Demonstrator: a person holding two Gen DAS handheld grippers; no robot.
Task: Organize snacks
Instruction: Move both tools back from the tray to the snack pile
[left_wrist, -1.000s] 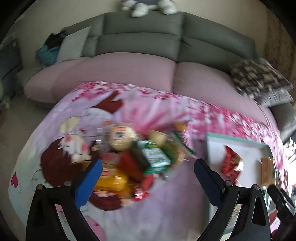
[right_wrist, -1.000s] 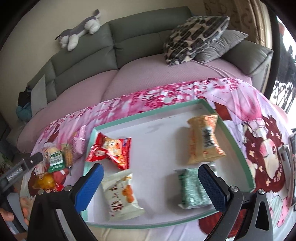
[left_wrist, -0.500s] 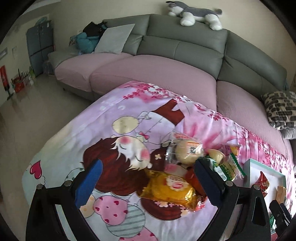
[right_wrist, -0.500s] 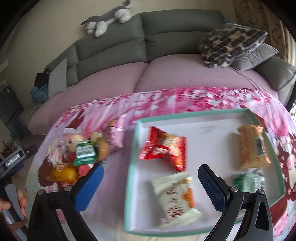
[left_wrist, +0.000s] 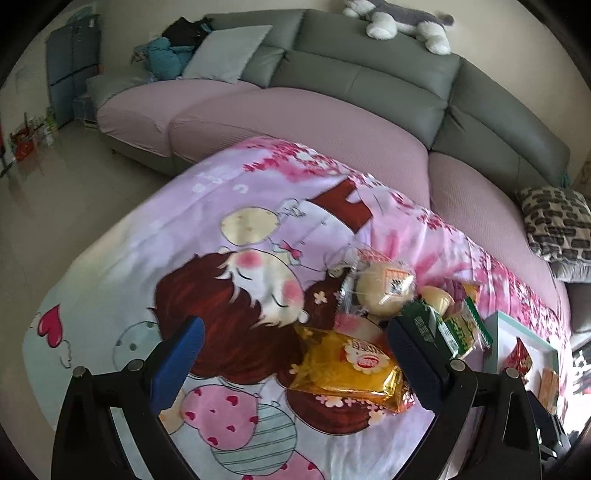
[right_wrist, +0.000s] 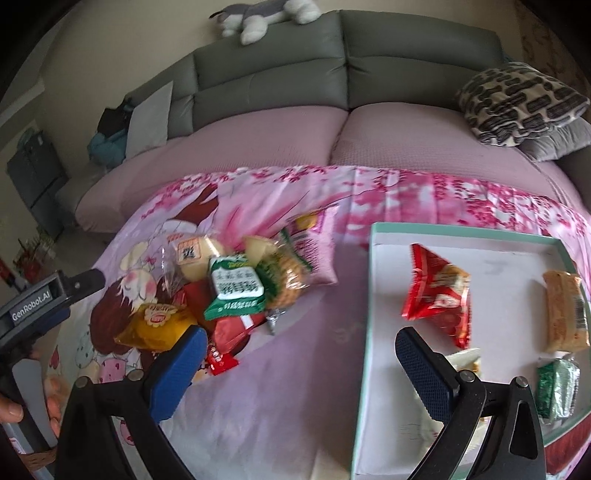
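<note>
1. Over on the left side of the pink cartoon tablecloth (left_wrist: 229, 206), the left gripper (left_wrist: 293, 341) hangs with its blue fingers spread wide, gripping nothing. The yellow packet (left_wrist: 345, 369) lies between them, closer to the right finger.
2. Middle of the cloth is the snack pile (right_wrist: 236, 288): a round bun in clear wrap (left_wrist: 384, 286), a green-and-white packet (right_wrist: 236, 286) on top, a cracker pack (right_wrist: 286, 273) just beside it, red wrappers (right_wrist: 229, 334) underneath.
3. The right gripper (right_wrist: 295, 363) is wide open too and empty, hovering over bare cloth between the pile and the tray.
4. Far right, the teal-rimmed tray (right_wrist: 465, 230) holds a red packet (right_wrist: 437, 295), an orange packet (right_wrist: 565, 310) and a green one (right_wrist: 556, 386), all apart. A pale packet is mostly hidden behind the right finger.
</note>
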